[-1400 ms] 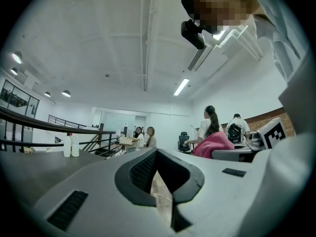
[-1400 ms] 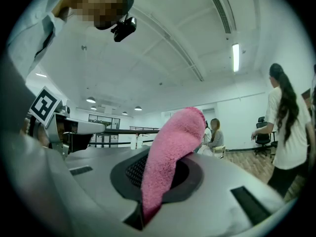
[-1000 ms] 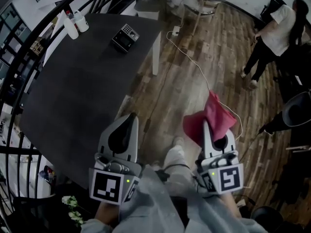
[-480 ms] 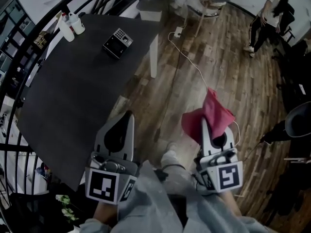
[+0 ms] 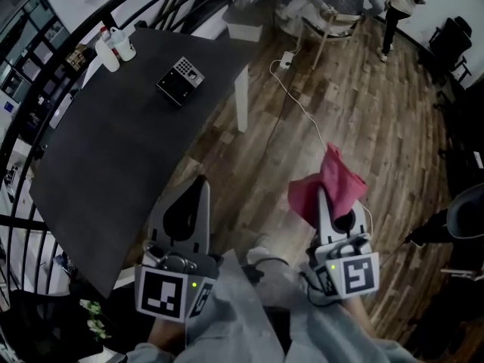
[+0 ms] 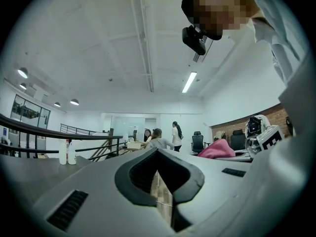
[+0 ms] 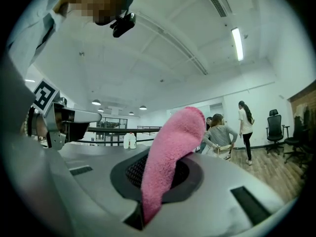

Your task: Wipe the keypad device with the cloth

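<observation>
The keypad device (image 5: 180, 79), black with a silver key panel, lies on the dark table (image 5: 106, 150) toward its far end. My right gripper (image 5: 327, 191) is shut on the pink cloth (image 5: 330, 184), held over the wooden floor well to the right of the table; in the right gripper view the cloth (image 7: 168, 157) stands up out of the closed jaws. My left gripper (image 5: 194, 186) hangs near the table's right edge, jaws shut with nothing between them, far short of the keypad device.
Two white bottles (image 5: 115, 46) stand at the table's far left corner. A white cable and power strip (image 5: 287, 59) trail across the floor. A seated person on a chair (image 5: 333, 6) and a standing person (image 5: 397, 2) are beyond the table. A black railing (image 5: 45, 44) curves along the left.
The head view has shifted, so the table and keypad device sit slightly lower and farther left. The standing person has walked off toward the far right. Both grippers keep their pose.
</observation>
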